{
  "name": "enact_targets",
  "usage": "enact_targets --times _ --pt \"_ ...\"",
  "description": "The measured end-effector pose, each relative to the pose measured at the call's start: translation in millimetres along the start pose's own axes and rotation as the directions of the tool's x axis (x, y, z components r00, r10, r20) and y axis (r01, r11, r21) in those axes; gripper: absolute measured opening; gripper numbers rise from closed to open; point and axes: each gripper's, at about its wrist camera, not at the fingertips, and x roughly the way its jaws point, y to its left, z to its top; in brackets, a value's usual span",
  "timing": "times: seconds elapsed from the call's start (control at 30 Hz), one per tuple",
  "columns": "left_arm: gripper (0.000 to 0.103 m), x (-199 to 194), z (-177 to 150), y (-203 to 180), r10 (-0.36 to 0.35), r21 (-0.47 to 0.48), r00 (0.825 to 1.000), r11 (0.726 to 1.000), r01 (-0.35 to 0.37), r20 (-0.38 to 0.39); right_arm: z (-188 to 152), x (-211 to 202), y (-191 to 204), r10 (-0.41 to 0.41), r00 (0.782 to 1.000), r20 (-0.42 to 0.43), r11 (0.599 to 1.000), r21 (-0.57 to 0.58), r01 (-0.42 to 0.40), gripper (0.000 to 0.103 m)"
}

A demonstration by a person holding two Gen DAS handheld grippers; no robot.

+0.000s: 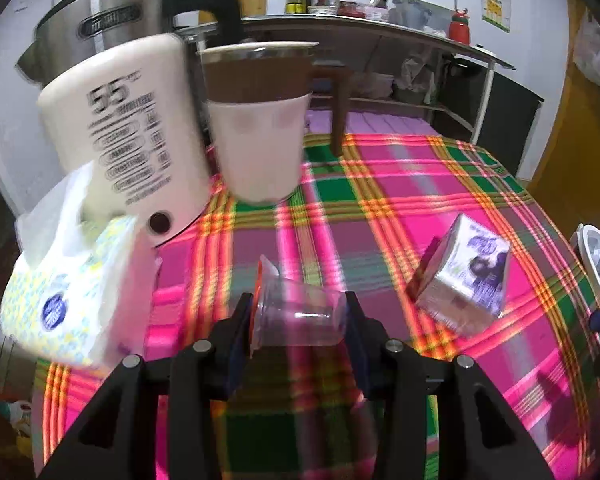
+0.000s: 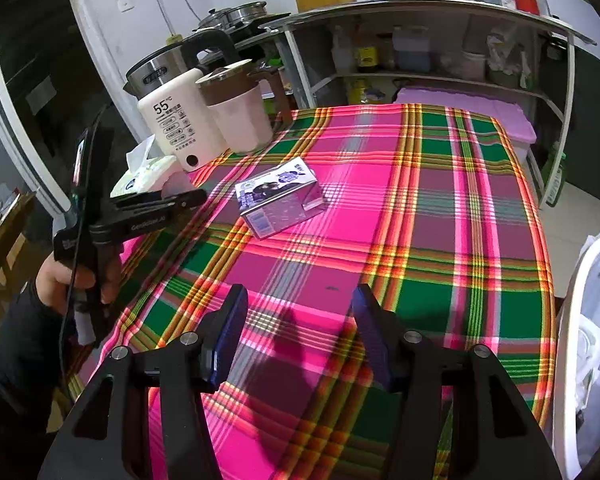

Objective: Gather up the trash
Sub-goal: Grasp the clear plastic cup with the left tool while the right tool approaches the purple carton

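My left gripper (image 1: 298, 316) is shut on a clear plastic cup (image 1: 300, 316) with an orange lid flap, held on its side just above the plaid tablecloth (image 1: 400, 200). A purple and white milk carton (image 1: 464, 276) lies on the cloth to its right; it also shows in the right wrist view (image 2: 280, 196). My right gripper (image 2: 300, 332) is open and empty above the near part of the cloth. The left gripper shows at the left of the right wrist view (image 2: 176, 196).
A white kettle (image 1: 128, 136), a steel kettle (image 1: 96, 20), a white and brown jug (image 1: 260, 120) and a tissue pack (image 1: 68, 292) crowd the table's left. A white bin with a bag (image 2: 588, 352) stands off the right edge. Shelves stand behind.
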Motion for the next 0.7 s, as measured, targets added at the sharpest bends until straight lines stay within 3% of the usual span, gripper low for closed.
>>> enact_targets --times 0.3,0.7 --pt "0.045 14.9 16.2 -36.9 -0.155 0.111 0.988 0.982 0.154 0.007 -2.5 -12.5 -17.2 -0.019 1.0 0.016 0.999 0.028 0.019 0.055" --pt "0.045 -11.2 0.9 -90.3 -0.325 0.21 0.945 0.923 0.323 -0.026 -5.2 -25.1 -38.5 -0.052 0.998 0.043 0.996 0.076 0.049 0.055"
